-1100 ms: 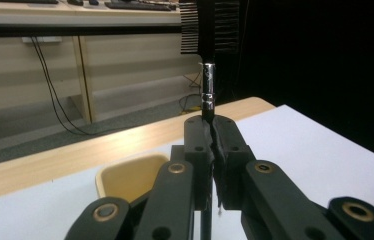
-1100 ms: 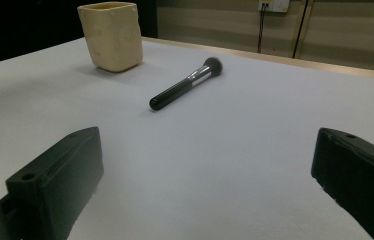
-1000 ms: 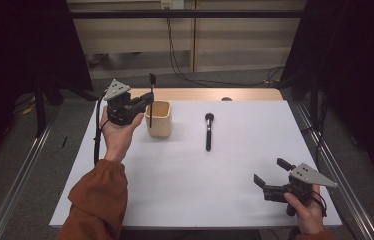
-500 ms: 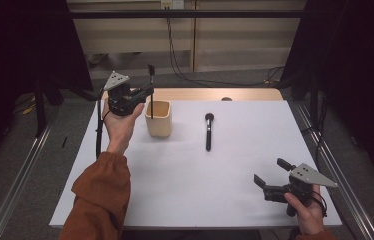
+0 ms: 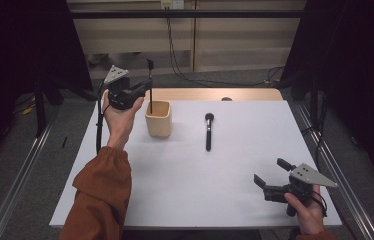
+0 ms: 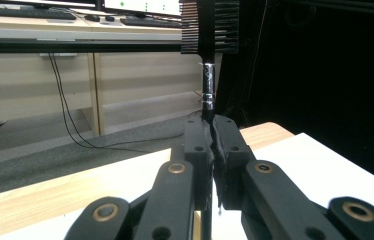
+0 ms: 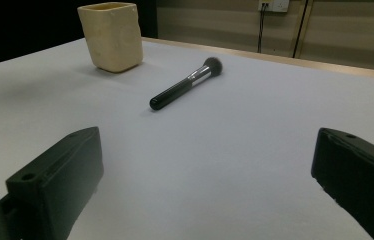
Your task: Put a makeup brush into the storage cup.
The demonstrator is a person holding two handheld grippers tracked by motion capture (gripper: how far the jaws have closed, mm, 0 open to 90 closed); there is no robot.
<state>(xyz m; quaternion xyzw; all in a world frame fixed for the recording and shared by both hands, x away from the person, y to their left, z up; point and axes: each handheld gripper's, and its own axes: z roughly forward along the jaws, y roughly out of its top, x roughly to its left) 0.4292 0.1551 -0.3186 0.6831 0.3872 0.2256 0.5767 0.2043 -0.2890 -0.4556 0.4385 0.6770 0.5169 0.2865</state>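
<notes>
My left gripper (image 5: 146, 90) is raised at the far left, just left of a cream cup (image 5: 158, 120). It is shut on the thin handle of a black comb-headed brush (image 5: 150, 80), which stands upright with its lower end at the cup's mouth. In the left gripper view, the jaws (image 6: 211, 132) pinch the handle below the toothed head (image 6: 210, 25). A black round-headed makeup brush (image 5: 208, 131) lies flat at mid-table. My right gripper (image 5: 271, 173) rests open near the front right corner, pointing at that brush (image 7: 185, 84) and the cup (image 7: 111, 35), with nothing between its jaws (image 7: 207, 160).
A white sheet (image 5: 235, 200) covers the table, with a wooden strip (image 5: 255, 94) along the far edge and a small dark object (image 5: 226, 99) on it. Metal rails (image 5: 20, 180) run along both sides. Cables hang at the back wall.
My left hand has carried the comb brush a little up and away, leftward beside the cup. The right gripper and the makeup brush have stayed put.
</notes>
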